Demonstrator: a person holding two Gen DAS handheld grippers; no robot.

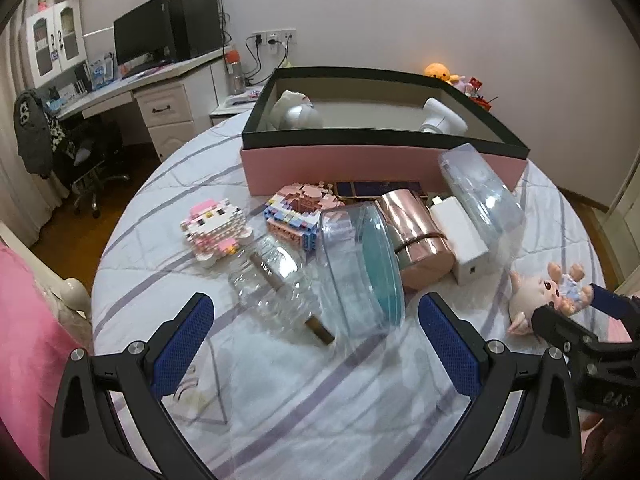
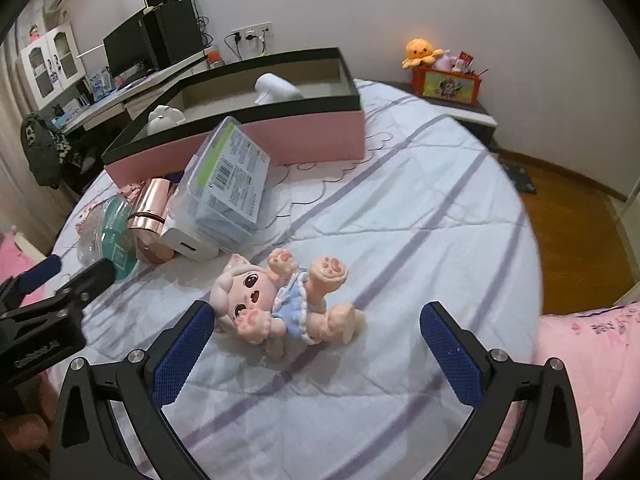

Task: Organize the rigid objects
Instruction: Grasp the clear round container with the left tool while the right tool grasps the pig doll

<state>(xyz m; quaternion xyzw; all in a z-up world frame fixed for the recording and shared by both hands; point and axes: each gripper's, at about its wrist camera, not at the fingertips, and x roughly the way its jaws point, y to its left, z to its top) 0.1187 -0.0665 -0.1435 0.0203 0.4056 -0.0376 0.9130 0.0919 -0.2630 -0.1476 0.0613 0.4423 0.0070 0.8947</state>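
A pink box with a dark rim (image 1: pixel 344 162) (image 2: pixel 320 136) stands at the back of the bed, holding two white items. In front of it lie a clear glass bottle (image 1: pixel 276 288), a clear round tub with a teal lid (image 1: pixel 360 268), a rose-gold case (image 1: pixel 416 236), a white charger (image 1: pixel 460 232), a clear plastic case (image 1: pixel 480 196) (image 2: pixel 228 184) and two brick models (image 1: pixel 216 228). My left gripper (image 1: pixel 316 344) is open just before the bottle and tub. A pig doll (image 2: pixel 280 304) (image 1: pixel 548 292) lies on its back between the fingers of my open right gripper (image 2: pixel 320 344).
The striped bedspread (image 2: pixel 400 216) has free room to the right of the doll. A pink blanket (image 2: pixel 592 360) lies at the near right. A desk with a monitor (image 1: pixel 140 36) and a chair stand at the left; a nightstand with toys (image 2: pixel 444 76) is behind.
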